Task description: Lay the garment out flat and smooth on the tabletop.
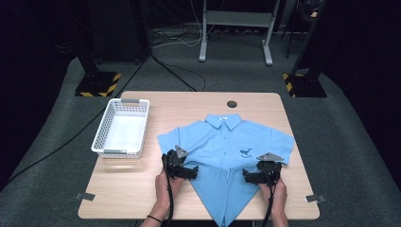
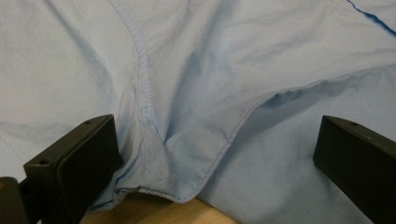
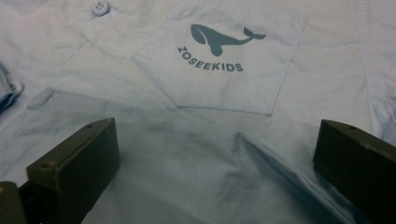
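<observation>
Black jaws of my left gripper [image 2: 219, 154] stand wide apart in the left gripper view, a folded, stitched hem of the light blue short-sleeved shirt [image 2: 196, 84] bunched between them but not pinched; a sliver of the wooden table [image 2: 159, 212] shows just beneath that hem. My right gripper [image 3: 217, 158] likewise stands open in the right gripper view, its jaws hovering over the shirt's chest pocket [image 3: 224, 70], printed with a whale and the word ZOSEEKIDS, with a white button [image 3: 100, 7] on the placket at upper left.

From the high view, the shirt [image 1: 222, 142] lies face up on the table [image 1: 123, 194], collar toward the far edge, sleeves spread, its lower part drawn into a point that reaches the near edge. My left gripper [image 1: 182, 170] sits at the shirt's left side below the sleeve; my right gripper [image 1: 257, 175] sits at its right side. Both hands come in from the near edge. A white slatted plastic basket [image 1: 122, 127] stands on the table well left of the shirt. A round grommet hole [image 1: 231, 104] marks the tabletop just beyond the collar. Nothing lies between the grippers and the cloth.
</observation>
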Available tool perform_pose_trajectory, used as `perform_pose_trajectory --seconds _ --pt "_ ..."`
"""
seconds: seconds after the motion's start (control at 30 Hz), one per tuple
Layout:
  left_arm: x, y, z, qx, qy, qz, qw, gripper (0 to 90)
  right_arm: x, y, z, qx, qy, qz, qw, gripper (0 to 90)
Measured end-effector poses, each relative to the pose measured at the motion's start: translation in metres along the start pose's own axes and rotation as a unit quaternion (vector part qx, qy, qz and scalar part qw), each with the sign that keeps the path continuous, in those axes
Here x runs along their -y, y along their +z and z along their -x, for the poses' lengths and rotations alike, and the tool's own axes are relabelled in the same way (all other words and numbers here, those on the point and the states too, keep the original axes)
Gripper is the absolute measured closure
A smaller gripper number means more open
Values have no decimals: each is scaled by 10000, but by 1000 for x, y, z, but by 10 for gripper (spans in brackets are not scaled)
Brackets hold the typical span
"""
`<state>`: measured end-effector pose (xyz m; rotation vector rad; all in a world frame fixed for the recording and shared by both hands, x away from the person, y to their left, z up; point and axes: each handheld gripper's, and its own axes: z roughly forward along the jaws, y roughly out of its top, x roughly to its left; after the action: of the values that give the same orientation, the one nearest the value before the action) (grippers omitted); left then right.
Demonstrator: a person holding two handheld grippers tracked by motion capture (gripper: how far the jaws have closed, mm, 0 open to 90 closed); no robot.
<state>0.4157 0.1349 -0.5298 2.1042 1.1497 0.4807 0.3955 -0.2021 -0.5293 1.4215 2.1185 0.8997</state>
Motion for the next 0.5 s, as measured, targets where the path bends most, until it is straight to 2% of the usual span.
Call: perform_pose_trajectory --seconds 0.5 --pt "-11 11 -10 -67 -56 -9 10000 0 -19 20 6 99 88 10 9999 0"
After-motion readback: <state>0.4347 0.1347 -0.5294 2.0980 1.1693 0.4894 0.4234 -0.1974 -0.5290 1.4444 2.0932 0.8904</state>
